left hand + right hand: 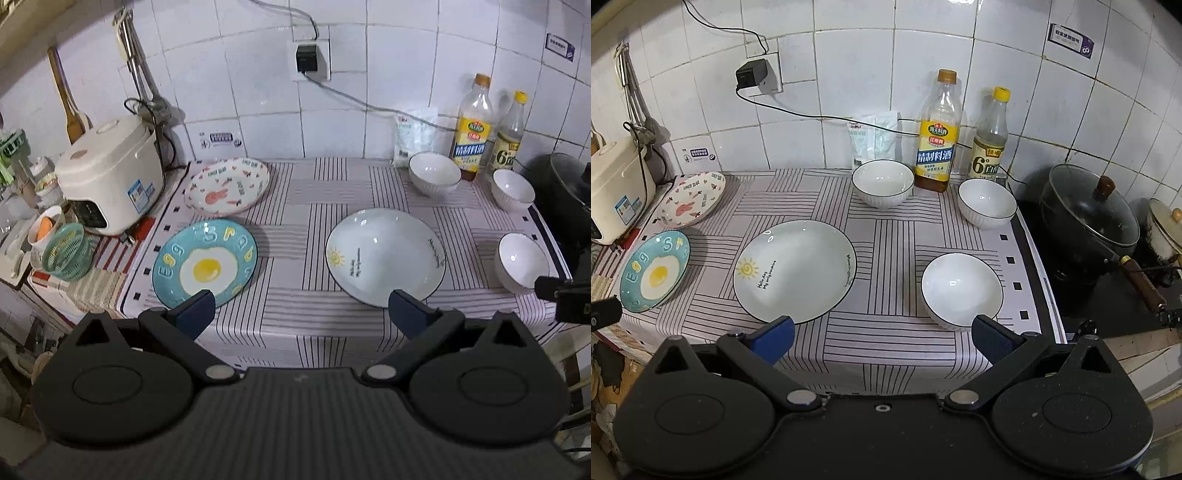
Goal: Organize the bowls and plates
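Fading plate (795,271) lettering, unreadable

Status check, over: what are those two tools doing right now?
Left tool open, empty. Right tool open, empty. Three plates, three white bowls unstacked on striped cloth. Nothing blocking.

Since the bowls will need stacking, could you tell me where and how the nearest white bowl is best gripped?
Grip the nearest white bowl by its thin rim at the near edge, coming from the counter's front with the open right gripper, one finger inside and one outside. It stands upright, its ribbed wall looks too wide to span, and that side is unobstructed.
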`<state>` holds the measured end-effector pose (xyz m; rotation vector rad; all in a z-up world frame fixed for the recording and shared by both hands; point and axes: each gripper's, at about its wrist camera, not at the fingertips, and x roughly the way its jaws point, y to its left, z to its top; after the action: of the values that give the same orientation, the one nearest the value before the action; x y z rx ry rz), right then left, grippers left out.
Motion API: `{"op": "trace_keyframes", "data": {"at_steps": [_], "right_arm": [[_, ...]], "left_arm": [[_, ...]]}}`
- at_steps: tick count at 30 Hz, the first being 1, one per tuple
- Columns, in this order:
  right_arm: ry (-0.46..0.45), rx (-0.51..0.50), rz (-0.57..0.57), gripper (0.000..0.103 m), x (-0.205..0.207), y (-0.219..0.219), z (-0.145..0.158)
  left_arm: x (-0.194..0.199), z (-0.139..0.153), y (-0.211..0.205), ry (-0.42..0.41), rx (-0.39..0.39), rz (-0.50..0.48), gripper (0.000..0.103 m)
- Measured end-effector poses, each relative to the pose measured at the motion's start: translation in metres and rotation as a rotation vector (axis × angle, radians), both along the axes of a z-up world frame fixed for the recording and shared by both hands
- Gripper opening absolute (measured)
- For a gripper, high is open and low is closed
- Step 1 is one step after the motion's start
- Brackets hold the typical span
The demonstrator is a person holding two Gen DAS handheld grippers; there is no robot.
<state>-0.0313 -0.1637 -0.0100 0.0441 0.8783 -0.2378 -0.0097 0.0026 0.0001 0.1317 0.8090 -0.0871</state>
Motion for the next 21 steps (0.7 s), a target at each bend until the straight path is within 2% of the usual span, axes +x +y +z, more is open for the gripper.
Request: {"op": "trace_keyframes", "data": {"at_steps": [8,21], "right_arm": [[-0.009,-0.004,-0.009,0.103,-0.001,-0.002,0.003],[-0.033,-0.025,0.007,0.103,-0.003,0.003,0.006]], "left_arm": [[-0.001,0.007,-0.002,-0.013,-0.005,-0.004,0.102],[0.001,-0.001,0.008,0.014,-0.015,-0.002,0.102]]}}
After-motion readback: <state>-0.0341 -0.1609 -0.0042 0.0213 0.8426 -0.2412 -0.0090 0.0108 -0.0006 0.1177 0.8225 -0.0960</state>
